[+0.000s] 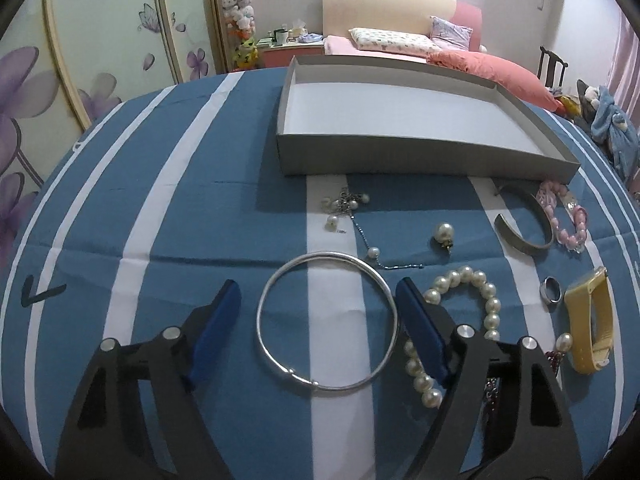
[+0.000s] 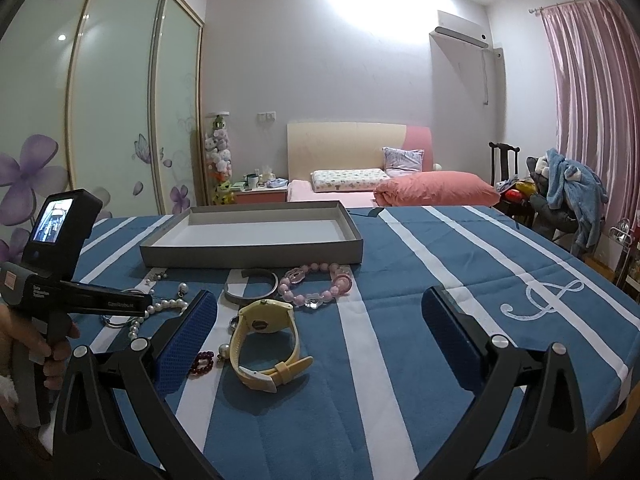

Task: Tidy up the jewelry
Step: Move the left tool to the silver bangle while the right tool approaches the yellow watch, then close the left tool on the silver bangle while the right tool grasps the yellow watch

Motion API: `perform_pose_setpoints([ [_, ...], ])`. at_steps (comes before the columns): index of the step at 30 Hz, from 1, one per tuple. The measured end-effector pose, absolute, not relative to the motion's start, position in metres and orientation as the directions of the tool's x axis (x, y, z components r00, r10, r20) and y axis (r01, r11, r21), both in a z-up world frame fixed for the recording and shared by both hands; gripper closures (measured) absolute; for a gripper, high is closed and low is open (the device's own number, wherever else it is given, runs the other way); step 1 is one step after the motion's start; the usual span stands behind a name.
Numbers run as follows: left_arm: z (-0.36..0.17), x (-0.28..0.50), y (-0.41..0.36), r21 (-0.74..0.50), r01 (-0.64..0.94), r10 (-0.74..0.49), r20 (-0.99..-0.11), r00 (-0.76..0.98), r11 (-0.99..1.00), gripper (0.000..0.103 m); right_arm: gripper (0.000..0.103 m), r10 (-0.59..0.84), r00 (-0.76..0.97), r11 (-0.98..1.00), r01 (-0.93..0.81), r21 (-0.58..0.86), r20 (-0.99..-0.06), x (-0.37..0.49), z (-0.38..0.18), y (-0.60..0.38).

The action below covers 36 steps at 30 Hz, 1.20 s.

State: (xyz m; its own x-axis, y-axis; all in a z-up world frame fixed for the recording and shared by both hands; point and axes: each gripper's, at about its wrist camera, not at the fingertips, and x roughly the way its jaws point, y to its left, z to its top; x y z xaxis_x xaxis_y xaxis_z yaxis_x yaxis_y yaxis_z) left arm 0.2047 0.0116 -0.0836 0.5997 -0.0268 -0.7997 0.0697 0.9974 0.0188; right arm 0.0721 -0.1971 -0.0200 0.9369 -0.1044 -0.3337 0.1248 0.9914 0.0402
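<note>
Silver bangle (image 1: 328,322) between wide left claw (image 1: 320,300) pads, ungripped

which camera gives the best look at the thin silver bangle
The left wrist view: the silver bangle lies whole on the cloth between the left gripper's open fingers. In the right wrist view the left gripper's body hides most of it; only a small arc shows.

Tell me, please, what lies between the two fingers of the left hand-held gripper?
In the left wrist view, the silver bangle lies flat on the striped cloth between the left hand-held gripper's open fingers, untouched.
</note>
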Motion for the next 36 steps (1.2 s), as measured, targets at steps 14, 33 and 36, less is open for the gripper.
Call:
perform_pose_setpoints([
  [14,-0.081,0.204,0.046,0.024,0.025,0.003,-0.794,0.607,0.999,0.035,0.002,-0.043,0.856,0.998,0.064,0.022,-0.515,0.112,-0.026,-0.191],
  [33,-0.081,0.202,0.047,0.020,0.026,0.000,-0.794,0.608,0.999,0.035,0.044,0.004,0.675,1.000,0.019,0.022,-0.738,0.160,-0.056,-0.177],
  [36,-0.081,0.203,0.046,0.020,0.026,0.000,-0.794,0.608,0.999,0.035,0.056,0.014,0.681,0.999,0.017,0.035,-0.733,0.158,-0.055,-0.180],
])
